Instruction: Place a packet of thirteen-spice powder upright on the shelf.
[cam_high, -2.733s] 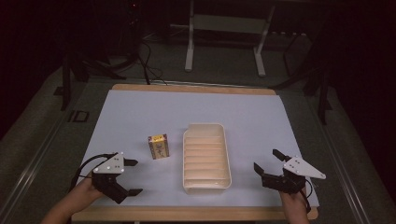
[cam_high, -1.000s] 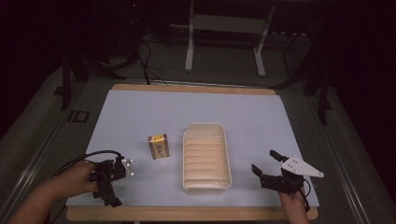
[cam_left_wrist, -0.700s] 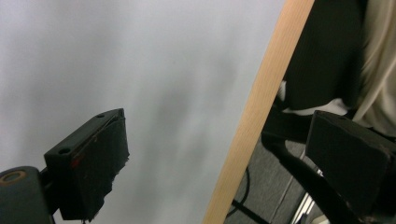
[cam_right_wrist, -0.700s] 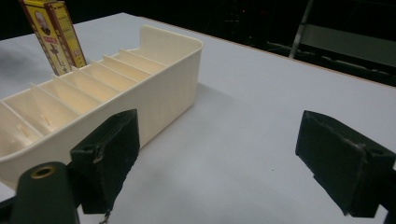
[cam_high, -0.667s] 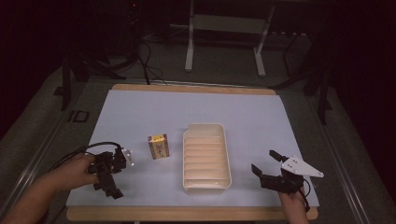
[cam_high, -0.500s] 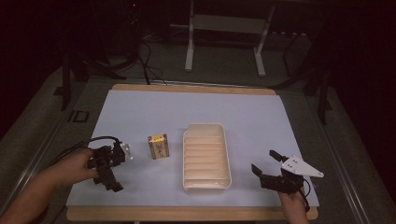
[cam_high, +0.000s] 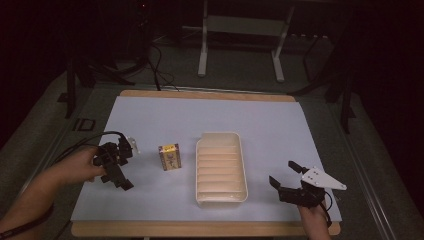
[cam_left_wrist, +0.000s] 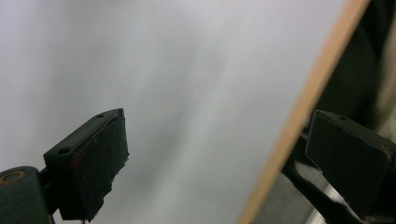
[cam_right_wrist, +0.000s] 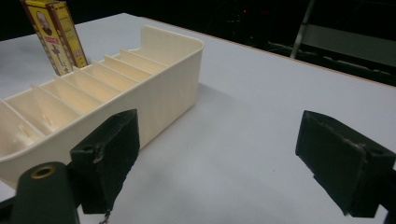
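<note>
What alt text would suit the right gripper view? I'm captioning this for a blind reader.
Two open black gripper jaws frame a pale blue table surface. A cream plastic tray with ribbed dividers lies to the left, reaching behind the left jaw. A small yellow upright box with a printed label stands beyond the tray.

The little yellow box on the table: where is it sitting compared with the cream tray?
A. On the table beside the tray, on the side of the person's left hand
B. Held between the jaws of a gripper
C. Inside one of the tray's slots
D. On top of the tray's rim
A: in the high view the yellow box stands upright on the table, apart from the cream tray, between it and the left gripper.
</note>
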